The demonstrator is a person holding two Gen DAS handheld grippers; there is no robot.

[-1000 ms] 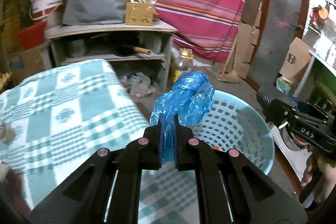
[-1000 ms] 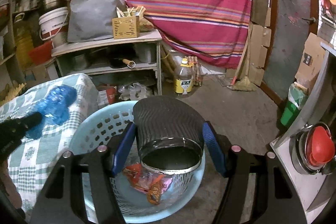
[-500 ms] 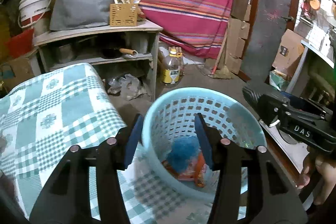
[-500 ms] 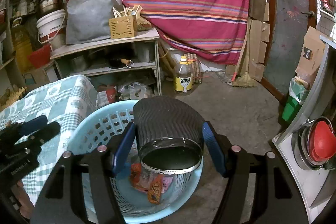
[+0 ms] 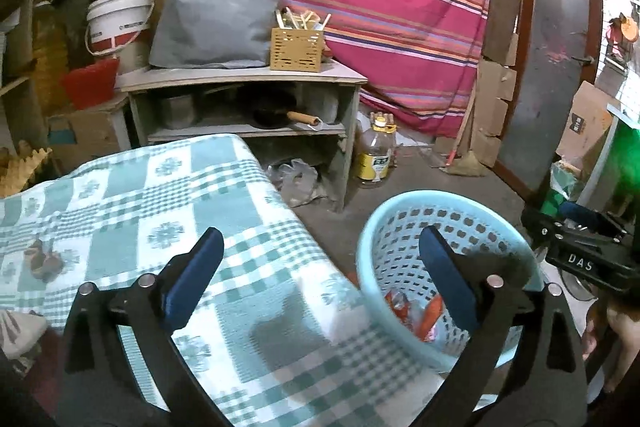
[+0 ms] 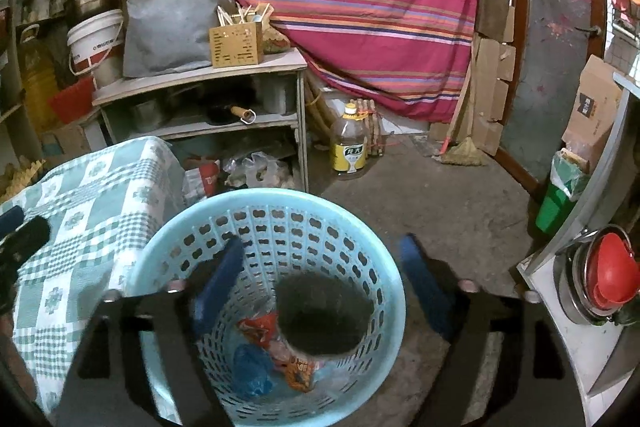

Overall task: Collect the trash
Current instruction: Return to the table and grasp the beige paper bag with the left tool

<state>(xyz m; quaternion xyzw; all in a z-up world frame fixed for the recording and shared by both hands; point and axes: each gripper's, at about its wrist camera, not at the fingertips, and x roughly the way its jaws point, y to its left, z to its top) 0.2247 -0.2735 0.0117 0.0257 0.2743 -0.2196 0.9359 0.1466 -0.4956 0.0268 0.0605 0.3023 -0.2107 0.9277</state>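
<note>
Checked tablecloth [image 5: 168,211] covers table; basket [image 6: 224,223] on floor [image 6: 440,195] beside.

The left gripper [image 5: 320,263] occupies the lower centre of its frame, jaws opening wide, nothing between the blue pads [image 5: 192,279]. The right gripper [image 6: 324,279] sits at lower centre of its frame, jaws opening, pads clear of contact. A hand [image 5: 616,331] grips it at lower right.

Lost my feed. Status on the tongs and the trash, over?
Both tongs, left tongs and right tongs, opening, nothing between them. Dark cup and blue bag in basket. Nothing blocking.
</note>
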